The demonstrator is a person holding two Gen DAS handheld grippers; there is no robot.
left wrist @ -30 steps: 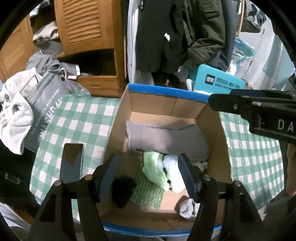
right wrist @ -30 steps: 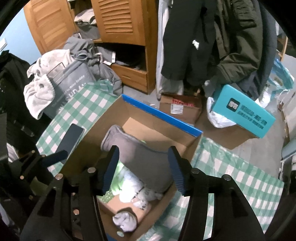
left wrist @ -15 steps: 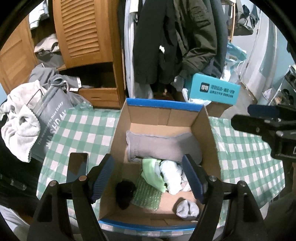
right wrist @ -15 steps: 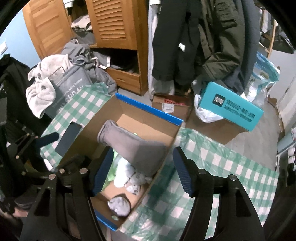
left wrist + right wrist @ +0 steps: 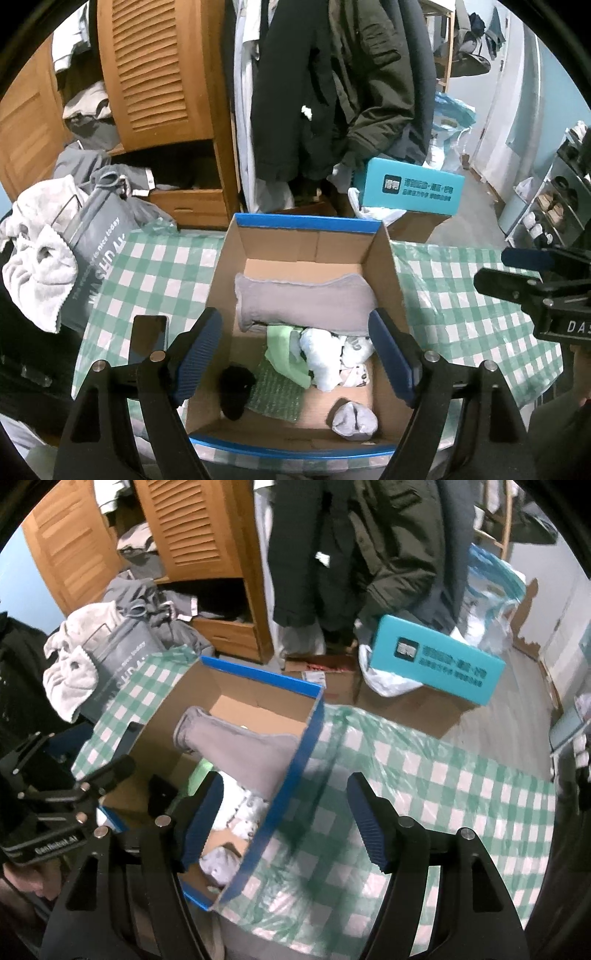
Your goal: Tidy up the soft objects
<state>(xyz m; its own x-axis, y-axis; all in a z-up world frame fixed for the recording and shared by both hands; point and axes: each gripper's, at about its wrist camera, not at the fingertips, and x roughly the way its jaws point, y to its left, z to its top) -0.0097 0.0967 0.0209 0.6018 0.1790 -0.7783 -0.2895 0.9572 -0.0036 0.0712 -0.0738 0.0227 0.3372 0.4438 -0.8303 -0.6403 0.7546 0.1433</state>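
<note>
A blue-rimmed cardboard box (image 5: pixel 310 223) stands on the green checked tablecloth (image 5: pixel 155 273). In it lie a grey folded cloth (image 5: pixel 303 304), a light green cloth (image 5: pixel 284 349), white socks (image 5: pixel 325 354), a black sock (image 5: pixel 234 387), a grey sock ball (image 5: pixel 354 421) and bubble wrap (image 5: pixel 273 391). My left gripper (image 5: pixel 295 354) is open and empty above the box. My right gripper (image 5: pixel 284 819) is open and empty over the box's right wall (image 5: pixel 291 771); it also shows in the left wrist view (image 5: pixel 535 284).
A dark phone (image 5: pixel 147 338) lies left of the box. A grey bag (image 5: pixel 99 258) with a white towel (image 5: pixel 37 254) stands at the table's left edge. A teal box (image 5: pixel 410 188), hanging coats (image 5: pixel 332 85) and a wooden wardrobe (image 5: pixel 155 70) stand behind.
Both grippers have risen and pulled back from the box. The right gripper has moved right, off the box's inside toward the tablecloth. Both stay open and empty.
</note>
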